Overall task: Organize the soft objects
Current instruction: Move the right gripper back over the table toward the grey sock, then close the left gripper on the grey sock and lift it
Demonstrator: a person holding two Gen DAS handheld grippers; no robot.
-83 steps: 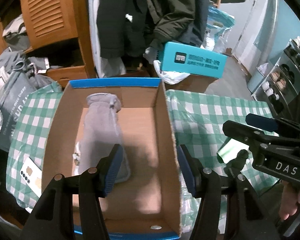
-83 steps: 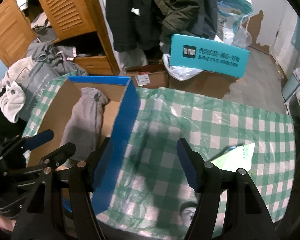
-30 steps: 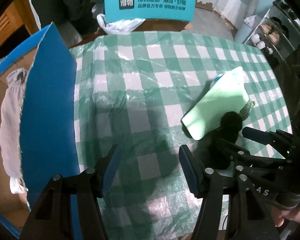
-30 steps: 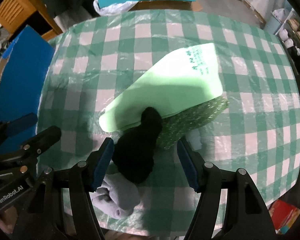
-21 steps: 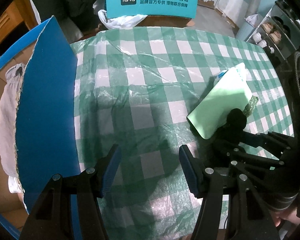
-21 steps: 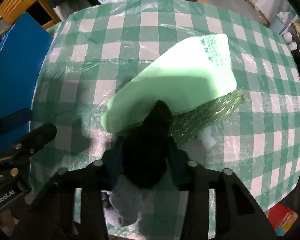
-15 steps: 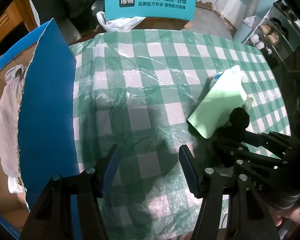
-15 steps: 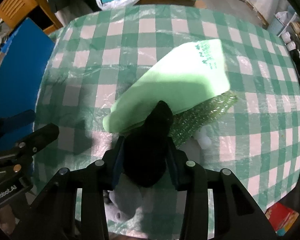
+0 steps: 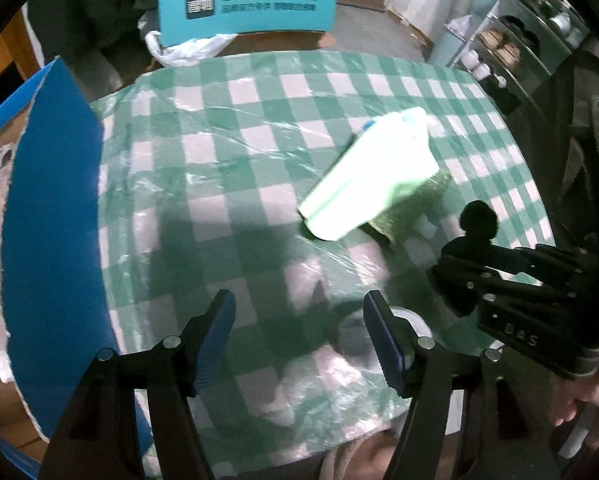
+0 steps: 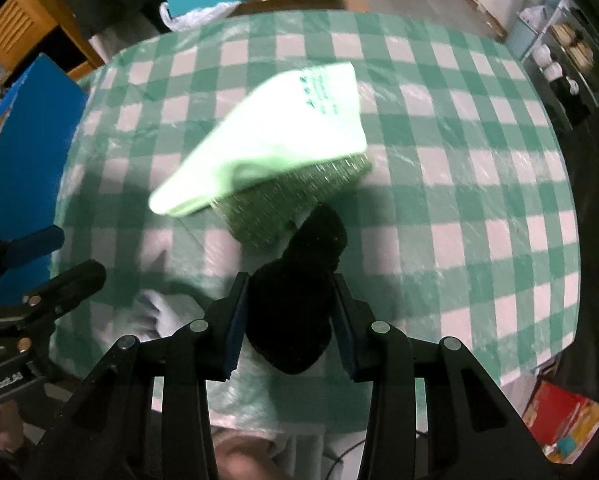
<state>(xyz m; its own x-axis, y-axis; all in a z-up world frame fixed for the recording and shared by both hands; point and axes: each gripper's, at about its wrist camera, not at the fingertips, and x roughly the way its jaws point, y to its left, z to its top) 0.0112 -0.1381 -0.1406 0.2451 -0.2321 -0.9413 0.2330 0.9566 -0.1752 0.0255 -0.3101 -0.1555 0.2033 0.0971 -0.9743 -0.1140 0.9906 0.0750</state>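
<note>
Both tools were black plastic. The left gripper (image 9: 299,336) carried blue pads (image 9: 215,332) and silver screws. At three o'clock, the right gripper (image 9: 469,240) bore pale "DAS" lettering, gripped by a bare-skinned hand (image 9: 579,404).

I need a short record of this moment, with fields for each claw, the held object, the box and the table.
right claw: shut on black sock
left claw: open, holds nothing
black sock: lifted above table
light grey sock: lies on table, near edge
green packet: on table
cardboard box: left of table, grey cloth inside
table: green checked cover
</note>
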